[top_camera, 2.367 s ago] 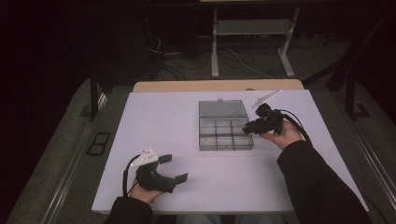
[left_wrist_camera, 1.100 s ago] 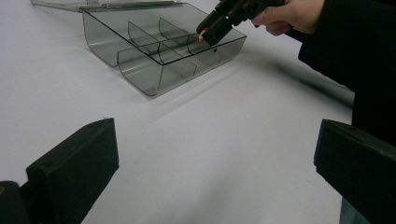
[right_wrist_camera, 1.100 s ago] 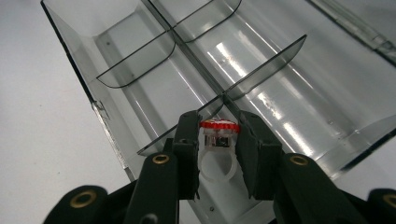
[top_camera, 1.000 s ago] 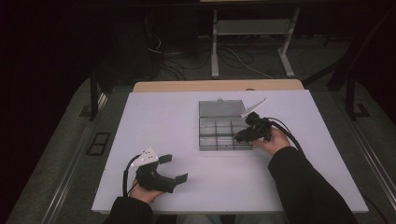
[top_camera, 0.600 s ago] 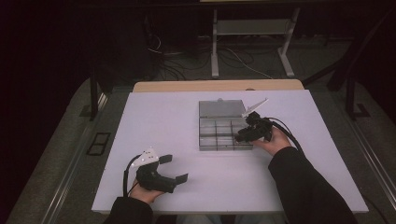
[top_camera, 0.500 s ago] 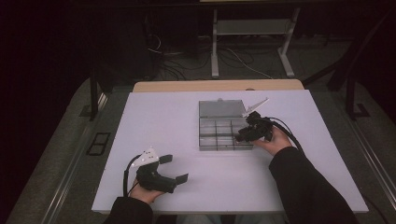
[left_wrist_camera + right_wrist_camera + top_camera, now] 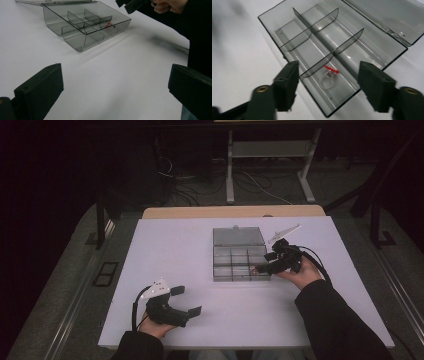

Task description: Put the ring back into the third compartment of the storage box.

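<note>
A clear grey compartment box [image 7: 239,261] lies open at the table's middle, its lid [image 7: 237,236] folded back flat. A small clear ring with a red tag [image 7: 327,79] lies in the box's near right compartment; the red tag [image 7: 108,24] also shows through the box wall [image 7: 85,37]. My right gripper [image 7: 264,264] hovers at the box's near right corner, open, its jaws [image 7: 328,66] straddling that compartment from above with nothing held. My left gripper [image 7: 187,300] rests near the table's front left, open and empty [image 7: 116,82], pointing toward the box.
The white table [image 7: 170,255] has bare surface left of and in front of the box. The person's right sleeve [image 7: 335,320] crosses the front right. Beyond the far edge is a dark floor with cables and a desk frame [image 7: 270,150].
Since 2.4 s ago the right gripper dropped and moved in to the box's near right corner. Over the last second it has hardly shifted. The left gripper has stayed put.
</note>
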Available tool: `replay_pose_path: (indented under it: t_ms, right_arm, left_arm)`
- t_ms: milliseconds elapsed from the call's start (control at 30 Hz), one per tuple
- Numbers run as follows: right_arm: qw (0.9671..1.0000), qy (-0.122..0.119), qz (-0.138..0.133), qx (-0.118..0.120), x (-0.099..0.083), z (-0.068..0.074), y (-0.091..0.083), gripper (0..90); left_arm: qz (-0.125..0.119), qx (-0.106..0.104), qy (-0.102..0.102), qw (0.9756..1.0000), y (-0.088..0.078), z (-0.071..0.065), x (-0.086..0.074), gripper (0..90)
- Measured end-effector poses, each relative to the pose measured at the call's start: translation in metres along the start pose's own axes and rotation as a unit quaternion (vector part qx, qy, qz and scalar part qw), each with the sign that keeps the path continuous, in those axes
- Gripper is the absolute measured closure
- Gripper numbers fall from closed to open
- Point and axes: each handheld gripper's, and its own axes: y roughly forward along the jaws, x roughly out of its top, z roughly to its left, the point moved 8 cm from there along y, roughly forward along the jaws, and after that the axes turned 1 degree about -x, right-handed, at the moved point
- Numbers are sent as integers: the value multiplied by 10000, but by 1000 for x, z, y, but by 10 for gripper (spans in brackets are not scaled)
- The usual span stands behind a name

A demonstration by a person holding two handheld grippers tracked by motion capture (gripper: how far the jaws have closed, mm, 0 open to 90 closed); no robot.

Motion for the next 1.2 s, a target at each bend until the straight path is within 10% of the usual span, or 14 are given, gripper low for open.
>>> replay_pose_path:
  t_ms: [300, 1200]
  right_arm:
    - [9995, 229, -202, 80, -7, 10, -21, 0]
    - [9958, 678, -619, -44, -69, 20, -58, 0]
  left_arm:
    - [0, -7, -11, 10000, 1, -1, 0, 0]
    - [-26, 1, -49, 10000, 1, -1, 0, 0]
